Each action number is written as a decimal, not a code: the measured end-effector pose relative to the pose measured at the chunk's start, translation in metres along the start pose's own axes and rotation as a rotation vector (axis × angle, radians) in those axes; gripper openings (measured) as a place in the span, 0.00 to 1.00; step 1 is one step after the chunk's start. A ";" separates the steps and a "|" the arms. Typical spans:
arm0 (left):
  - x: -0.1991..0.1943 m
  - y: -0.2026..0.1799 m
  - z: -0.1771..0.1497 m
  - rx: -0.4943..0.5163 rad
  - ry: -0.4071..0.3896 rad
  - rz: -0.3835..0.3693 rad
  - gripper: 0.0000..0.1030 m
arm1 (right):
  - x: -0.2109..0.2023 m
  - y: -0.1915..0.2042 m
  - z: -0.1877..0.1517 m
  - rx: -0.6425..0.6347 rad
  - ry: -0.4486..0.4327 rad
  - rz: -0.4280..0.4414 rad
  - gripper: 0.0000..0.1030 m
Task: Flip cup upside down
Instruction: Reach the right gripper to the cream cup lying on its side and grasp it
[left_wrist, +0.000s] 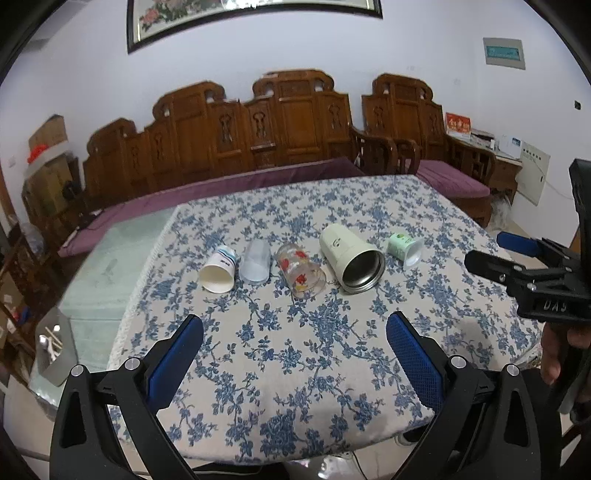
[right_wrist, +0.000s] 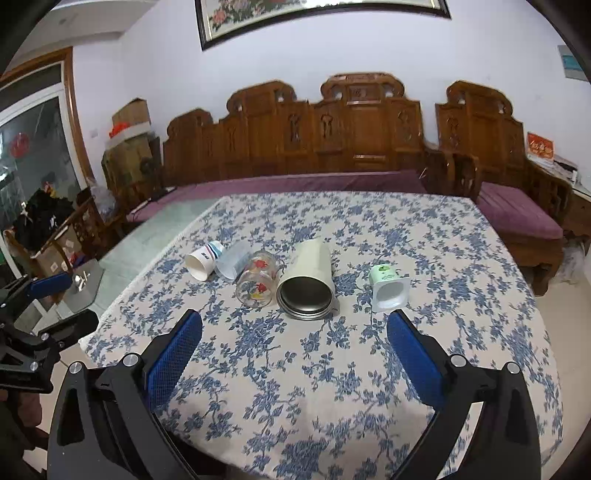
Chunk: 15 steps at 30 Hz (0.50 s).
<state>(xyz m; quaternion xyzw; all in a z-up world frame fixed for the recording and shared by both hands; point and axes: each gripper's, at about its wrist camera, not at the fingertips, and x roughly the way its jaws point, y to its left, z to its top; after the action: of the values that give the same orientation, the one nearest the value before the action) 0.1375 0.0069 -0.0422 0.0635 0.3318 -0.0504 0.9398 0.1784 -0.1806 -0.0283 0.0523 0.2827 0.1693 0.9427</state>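
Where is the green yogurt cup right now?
In both views the green yogurt cup lies on its side at the row's right end, just right of the cream steel tumbler, apart from it.

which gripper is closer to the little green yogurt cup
Right. The green yogurt cup lies on its side just ahead of the open right gripper, near its right finger. The open left gripper sits further left, facing the glass and paper cups.

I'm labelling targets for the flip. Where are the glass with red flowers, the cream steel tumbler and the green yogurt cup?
glass with red flowers (left_wrist: 301, 271), left wrist view, side wall.
cream steel tumbler (right_wrist: 314, 260), right wrist view, outer wall.
green yogurt cup (right_wrist: 384, 275), right wrist view, green label.
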 end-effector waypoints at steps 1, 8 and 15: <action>0.009 0.003 0.003 -0.003 0.012 -0.006 0.93 | 0.007 -0.001 0.004 -0.001 0.011 0.003 0.98; 0.056 0.018 0.018 -0.016 0.071 -0.031 0.93 | 0.068 -0.009 0.033 -0.019 0.109 0.014 0.98; 0.104 0.035 0.028 -0.029 0.128 -0.053 0.93 | 0.138 -0.014 0.060 -0.056 0.228 0.014 0.98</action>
<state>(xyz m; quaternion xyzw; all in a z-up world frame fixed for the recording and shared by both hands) 0.2403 0.0313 -0.0829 0.0440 0.3934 -0.0666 0.9159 0.3230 -0.1459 -0.0521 0.0082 0.3828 0.1885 0.9044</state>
